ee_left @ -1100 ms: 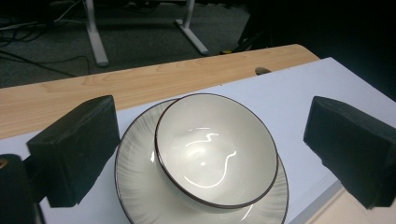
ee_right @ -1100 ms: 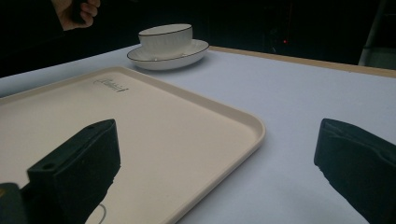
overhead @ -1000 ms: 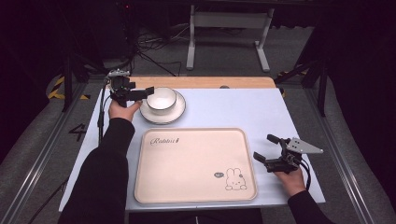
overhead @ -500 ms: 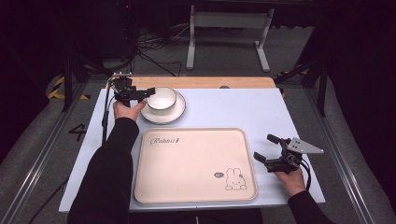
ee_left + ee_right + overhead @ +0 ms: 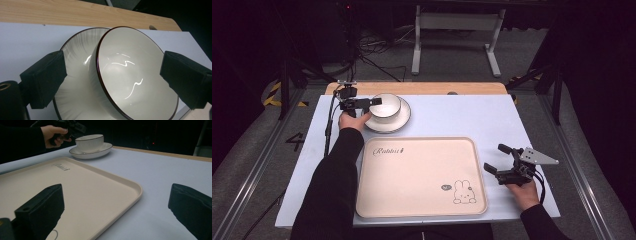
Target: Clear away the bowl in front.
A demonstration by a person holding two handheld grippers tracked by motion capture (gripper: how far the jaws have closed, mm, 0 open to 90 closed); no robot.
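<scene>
Bowl [image 5: 386, 105] sits on plate [image 5: 397, 120] at far-left of counter [image 5: 472, 120], just beyond tray [image 5: 419, 175]. Left gripper [image 5: 374, 101] is at bowl's left side, fingers [image 5: 45, 77] spread wide w/ bowl between them, not clamped; in left gripper view bowl looks tilted on plate. Right gripper [image 5: 498, 159] rests on counter just right of tray, fingers [image 5: 40, 212] released, nothing between them but tray edge & counter.
</scene>
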